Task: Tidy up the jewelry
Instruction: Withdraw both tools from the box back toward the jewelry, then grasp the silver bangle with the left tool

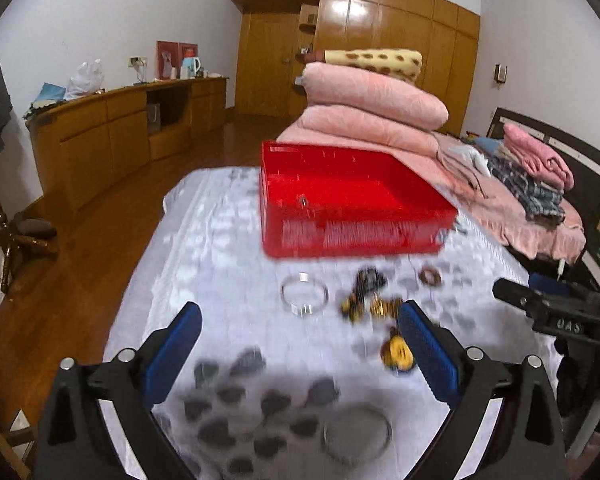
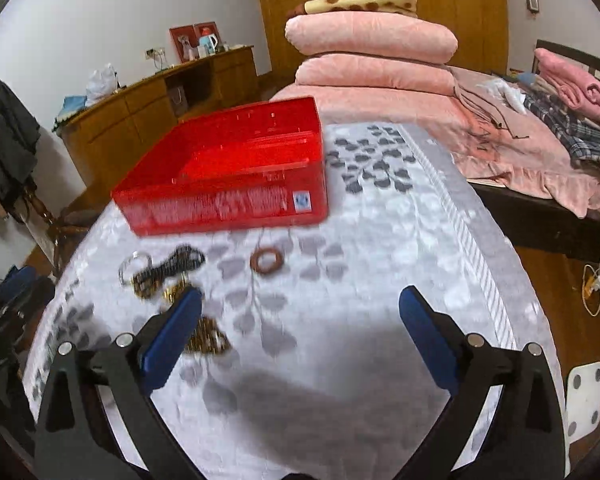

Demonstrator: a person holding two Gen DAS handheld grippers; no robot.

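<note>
1. The left gripper has its blue-padded jaws spread wide with nothing between them; the right gripper is just as wide and also empty. In the left wrist view the right gripper's black body pokes in at the right edge.

2. Both hover over a table covered in a pale grey cloth printed with darker grey leaves. The table stands close beside a bed under a pink sheet, with folded pink quilts and a spotted yellow blanket stacked on it, plus folded clothes further along. A long wooden sideboard runs along the white wall – bags, a kettle and framed pictures on top – and wooden wardrobes fill the far wall. The floor is dark wood.

3. The jewelry lies loose on the cloth, between the grippers and a red translucent tray:
   - a clear bangle, nearest the tray's left corner;
   - a dark beaded string tangled with gold-coloured pieces, blurred;
   - a small brown ring, apart to the right;
   - a thin silver bangle close under the left gripper.

4. Inside the tray, one small pale object – too blurred to name.
</note>
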